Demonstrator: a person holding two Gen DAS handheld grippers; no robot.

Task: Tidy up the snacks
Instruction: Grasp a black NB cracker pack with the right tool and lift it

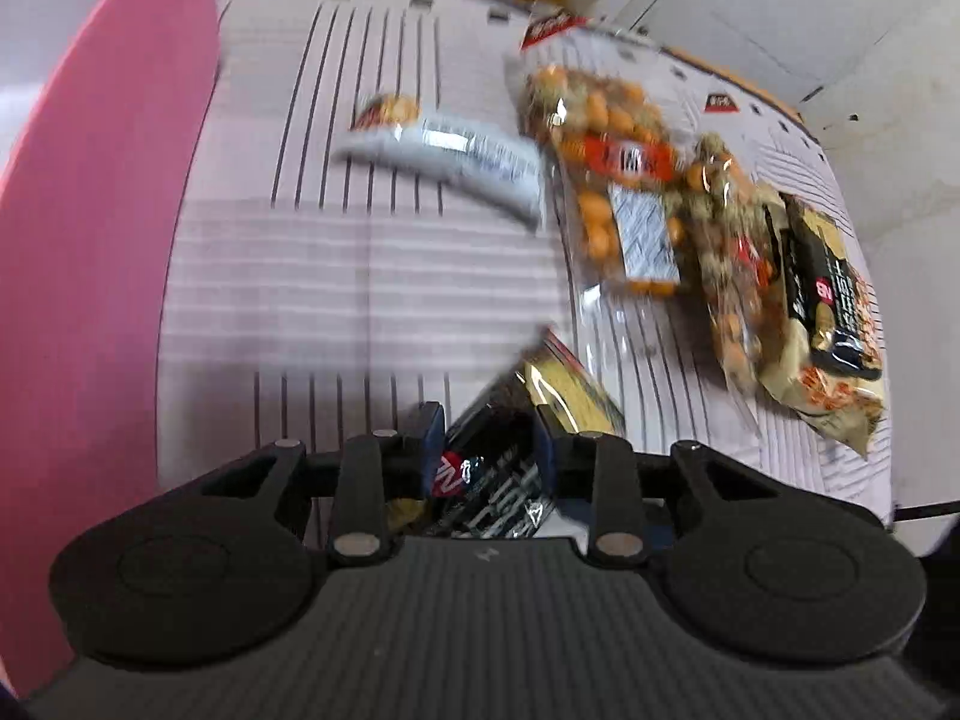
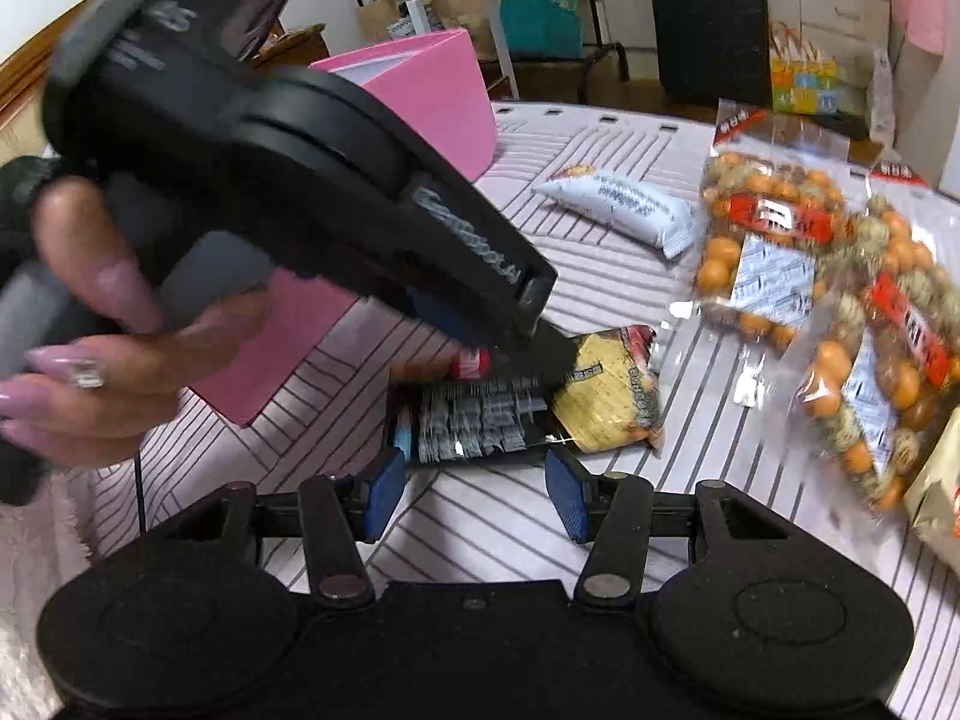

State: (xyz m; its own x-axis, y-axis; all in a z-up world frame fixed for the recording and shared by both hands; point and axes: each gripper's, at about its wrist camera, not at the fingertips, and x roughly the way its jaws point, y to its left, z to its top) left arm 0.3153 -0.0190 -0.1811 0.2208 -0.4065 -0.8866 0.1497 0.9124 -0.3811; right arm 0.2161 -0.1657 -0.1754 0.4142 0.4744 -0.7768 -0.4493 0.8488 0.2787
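Now the left gripper (image 1: 489, 450) pinches the black-and-gold snack packet (image 2: 522, 402) near the counter's (image 2: 510, 516) front edge, right gripper (image 2: 474, 495) fingers spread, likely bound for the pink box (image 2: 432, 96).

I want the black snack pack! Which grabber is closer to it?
Left. The left gripper is clamped on the black snack pack; the right gripper sits open just short of it, not touching.

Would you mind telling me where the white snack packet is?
The white snack packet lies on the striped mat, centre-right in the right wrist view, between the pink box and the clear bags of orange snacks.
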